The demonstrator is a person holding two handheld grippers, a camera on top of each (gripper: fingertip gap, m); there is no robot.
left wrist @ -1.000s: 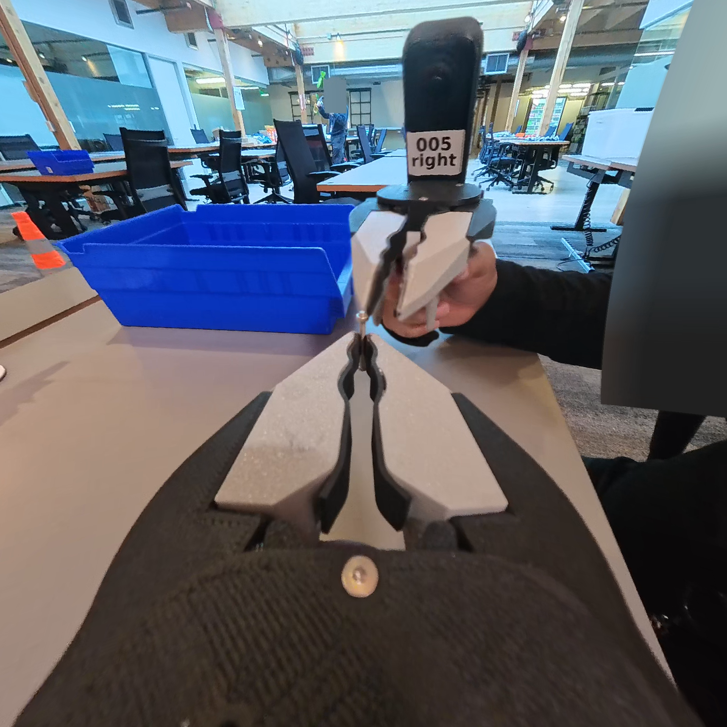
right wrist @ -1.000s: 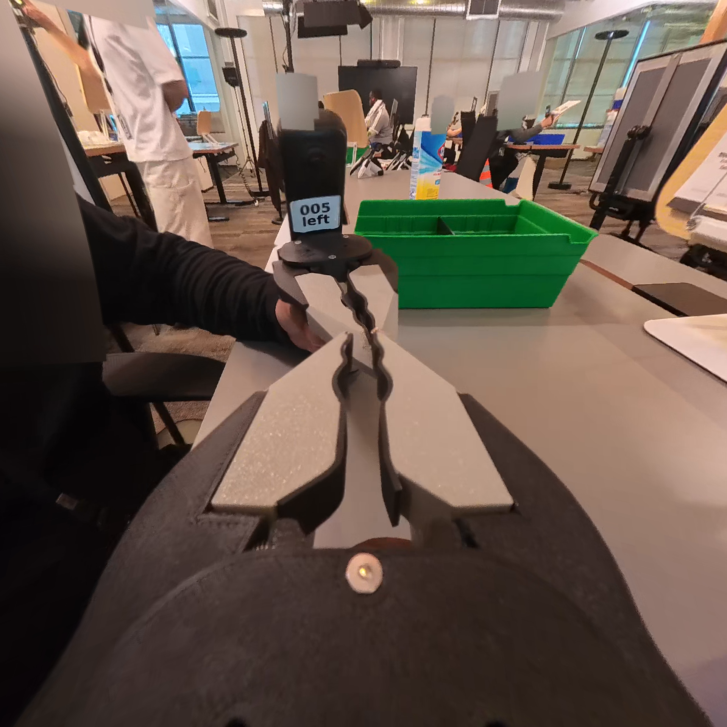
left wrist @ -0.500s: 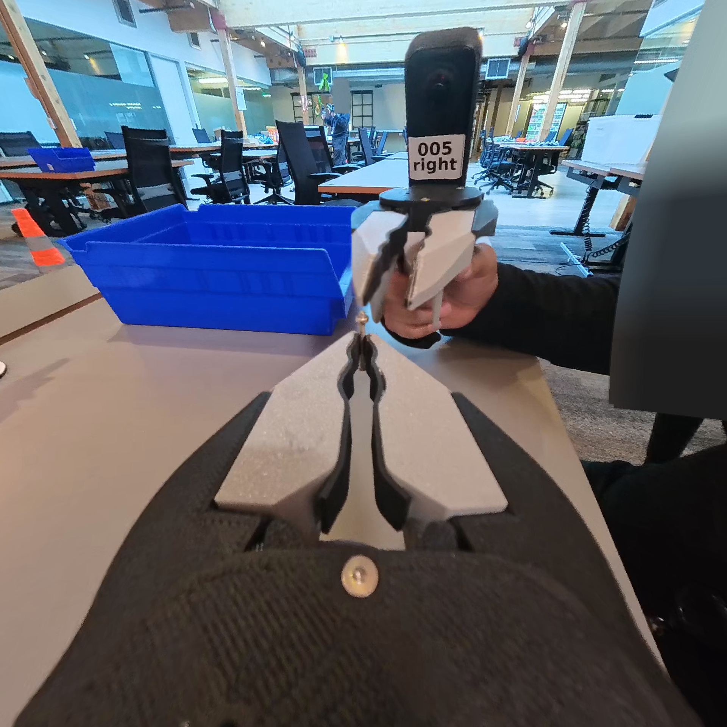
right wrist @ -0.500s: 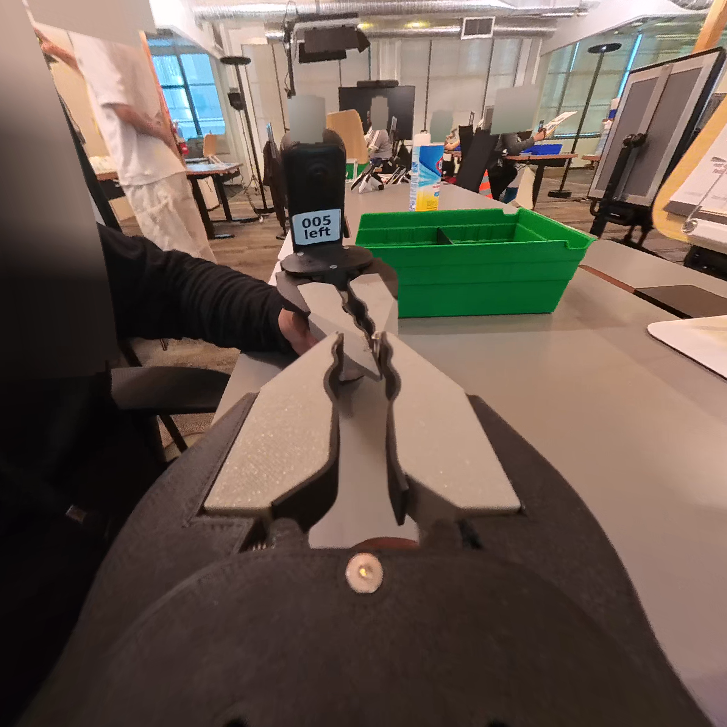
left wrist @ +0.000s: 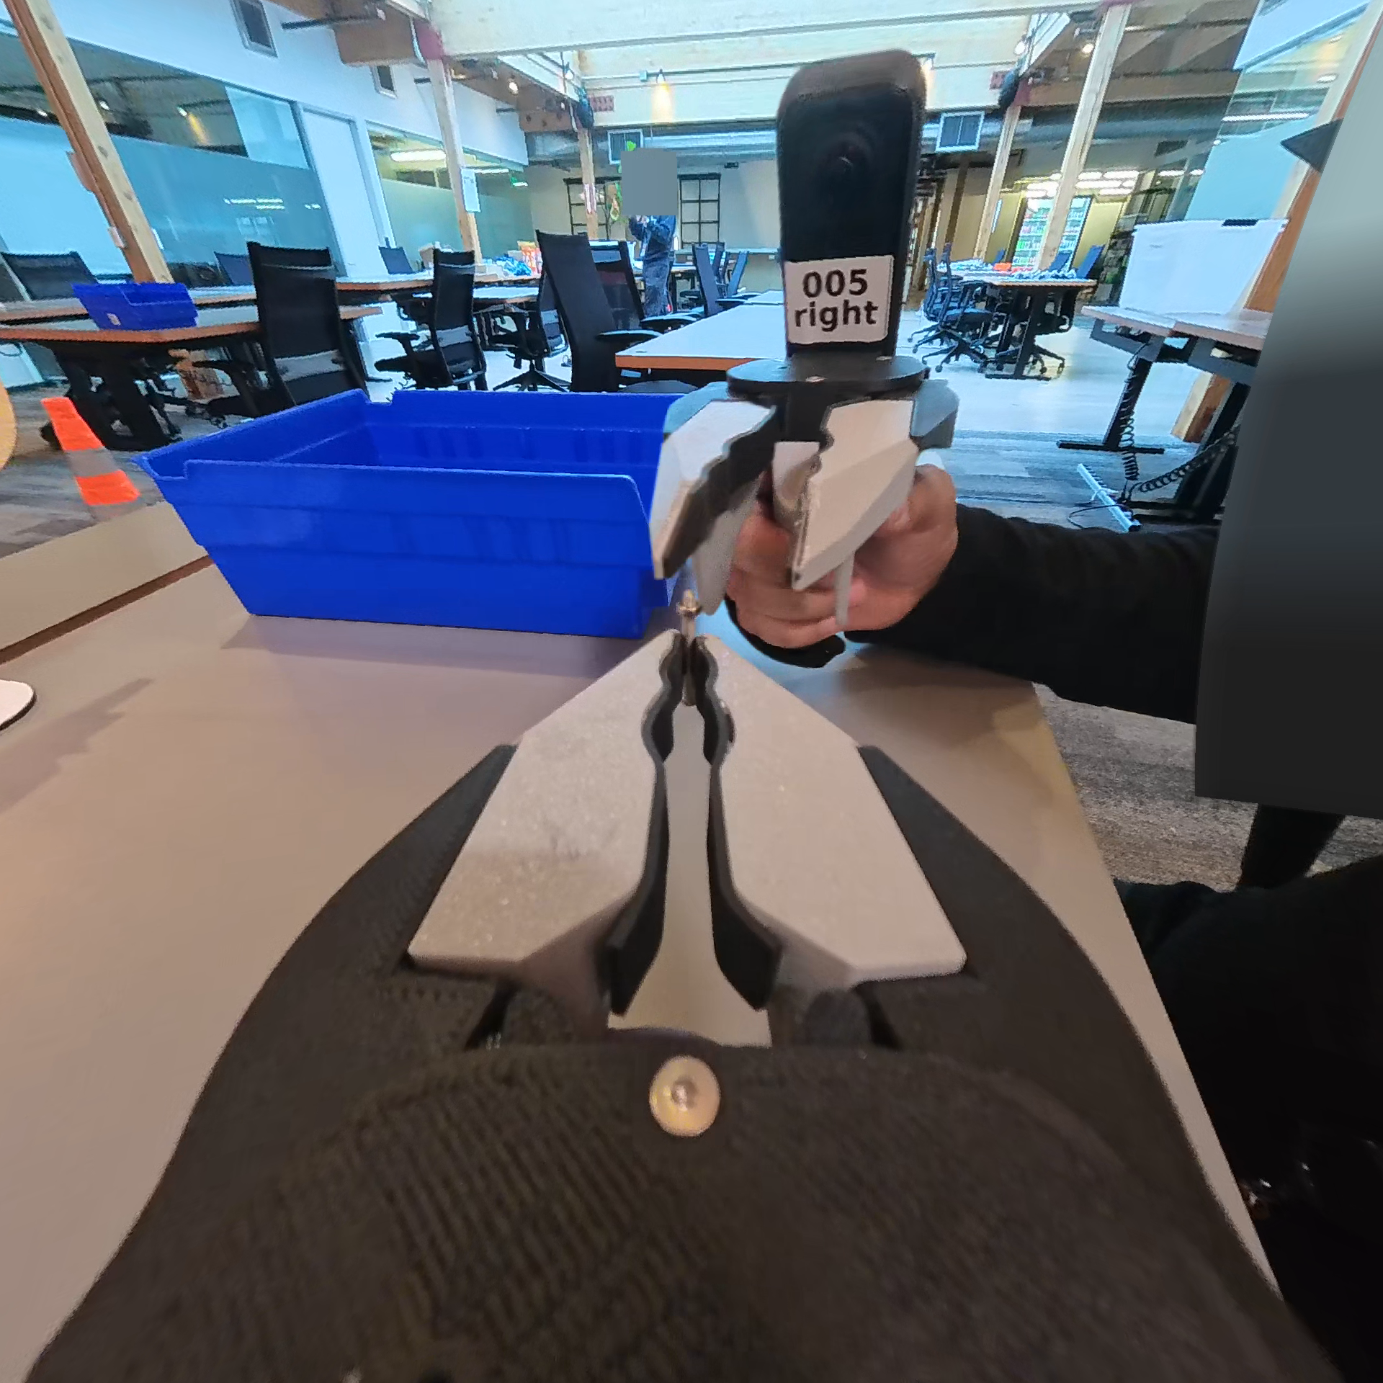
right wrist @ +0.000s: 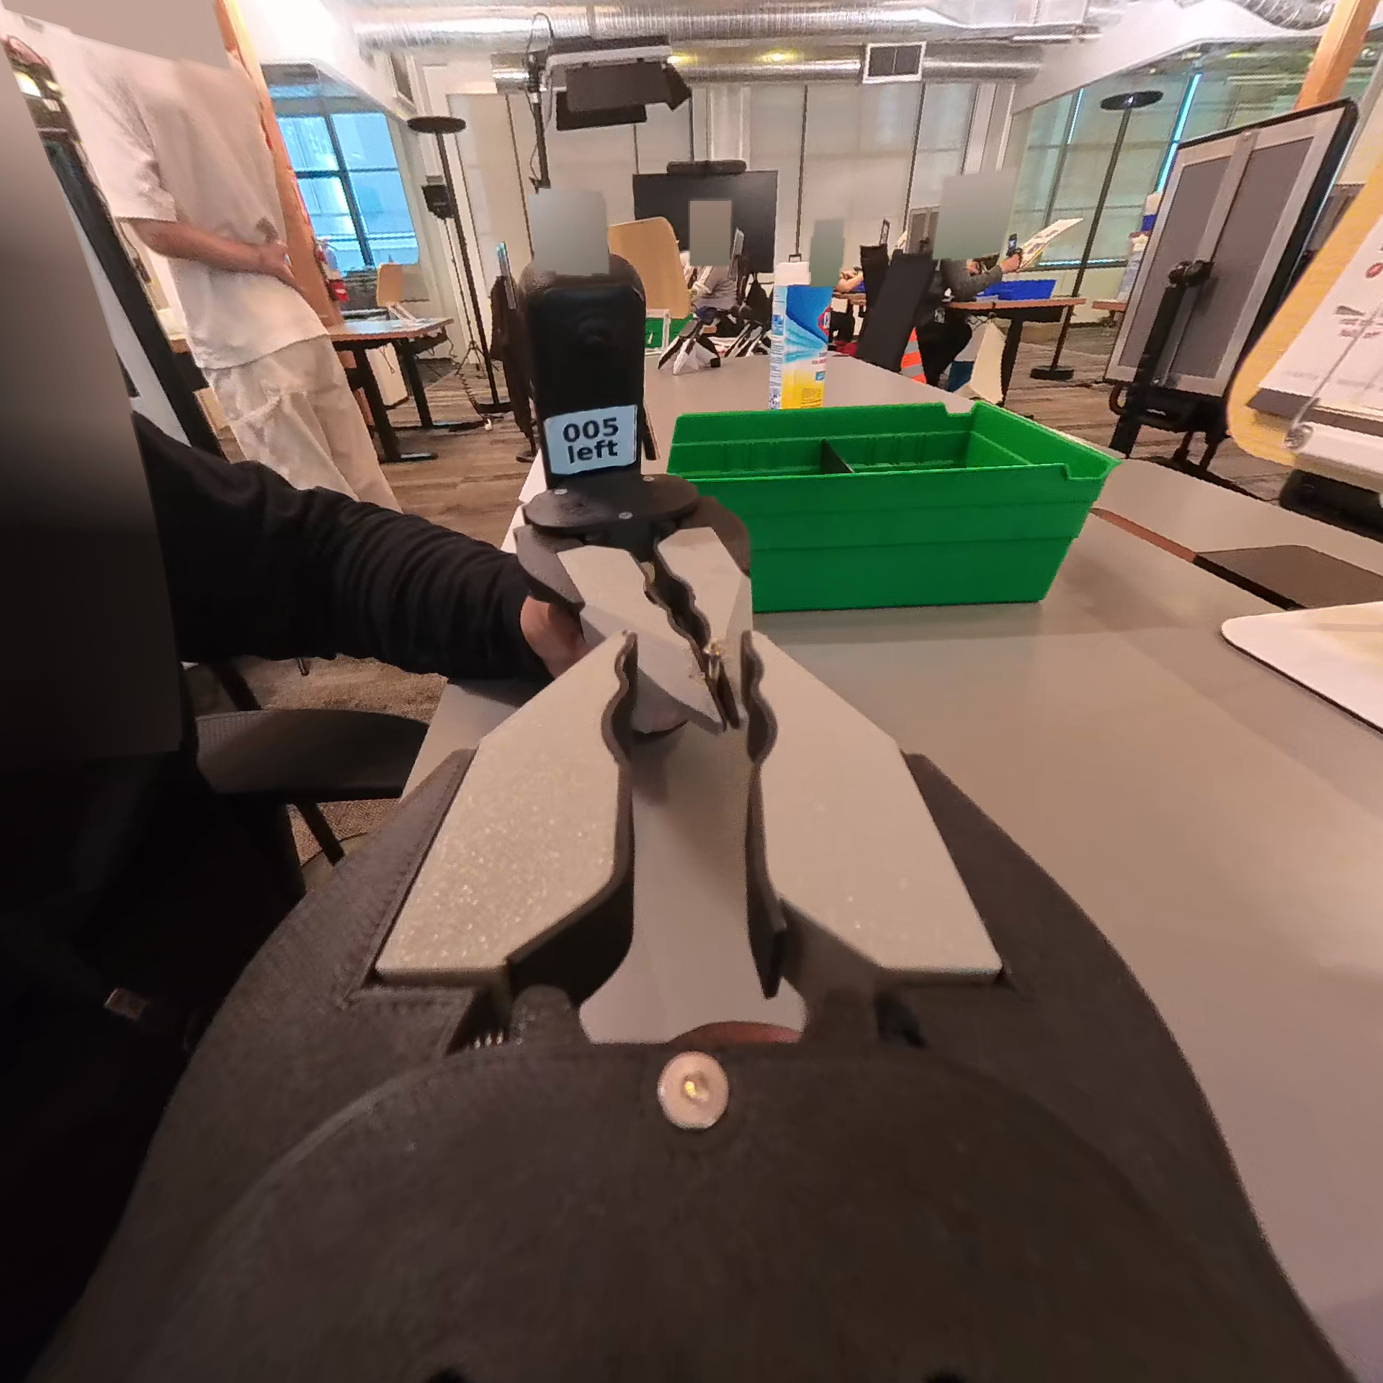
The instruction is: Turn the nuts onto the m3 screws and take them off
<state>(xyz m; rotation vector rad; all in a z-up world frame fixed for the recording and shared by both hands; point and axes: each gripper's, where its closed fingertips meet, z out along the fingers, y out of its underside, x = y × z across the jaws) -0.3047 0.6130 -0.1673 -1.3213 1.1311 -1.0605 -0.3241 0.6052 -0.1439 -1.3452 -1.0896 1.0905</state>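
- Left gripper (left wrist: 687,658) clamping a screw (left wrist: 686,636) between its fingertips, fingers drawn together on the shank.
- Standing upright in that grip, with the top end of the screw poking above the tips; a small wider piece sitting near that top end, too small to tell whether nut or head.
- Right gripper (right wrist: 685,658) holding its fingers apart, nothing pinched between them.
- Showing again in the left wrist view, right gripper (left wrist: 737,561) hanging just above and beyond the screw, tips pointing down, jaws spread, not touching the screw as far as can be told.
- Showing again in the right wrist view, left gripper (right wrist: 720,692) reaching in between the spread right fingers, with the screw (right wrist: 715,658) glinting at its tip.
- Hand (left wrist: 838,569) wrapping the right gripper's handle, black sleeve (left wrist: 1048,591) trailing off to the right.
- Both grippers hovering over a grey table (left wrist: 224,763) near its edge.
- Blue bin (left wrist: 419,516) sitting on the table behind the left gripper, well apart from the screw.
- Green bin (right wrist: 898,516) sitting on the table beyond the right gripper, with a divider inside.
- Spray bottle (right wrist: 799,344) standing farther back behind the green bin.
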